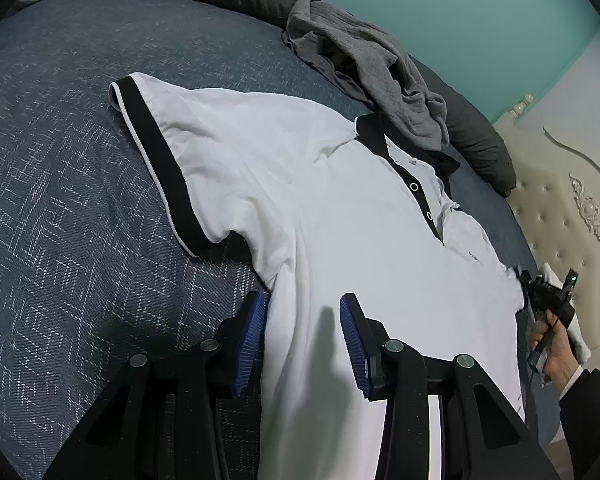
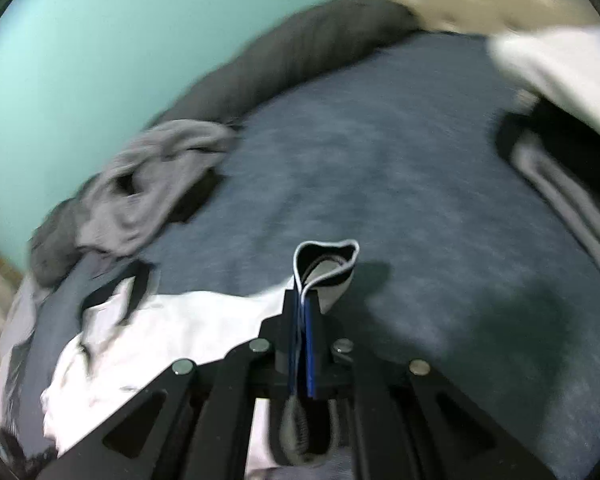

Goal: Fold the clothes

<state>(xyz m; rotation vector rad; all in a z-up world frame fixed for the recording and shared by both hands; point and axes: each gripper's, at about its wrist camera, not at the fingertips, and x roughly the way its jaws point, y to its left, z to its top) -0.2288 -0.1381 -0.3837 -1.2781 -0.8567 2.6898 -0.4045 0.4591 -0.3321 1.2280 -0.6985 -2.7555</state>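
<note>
A white polo (image 1: 340,208) is lying flat on the bed (image 1: 60,160). The right gripper (image 2: 302,300) is pinching its sleeve cuff (image 2: 326,262); the left gripper (image 1: 300,340), jaws spread, is straddling the side edge. Next, I reckon: carrying that sleeve inward.
</note>
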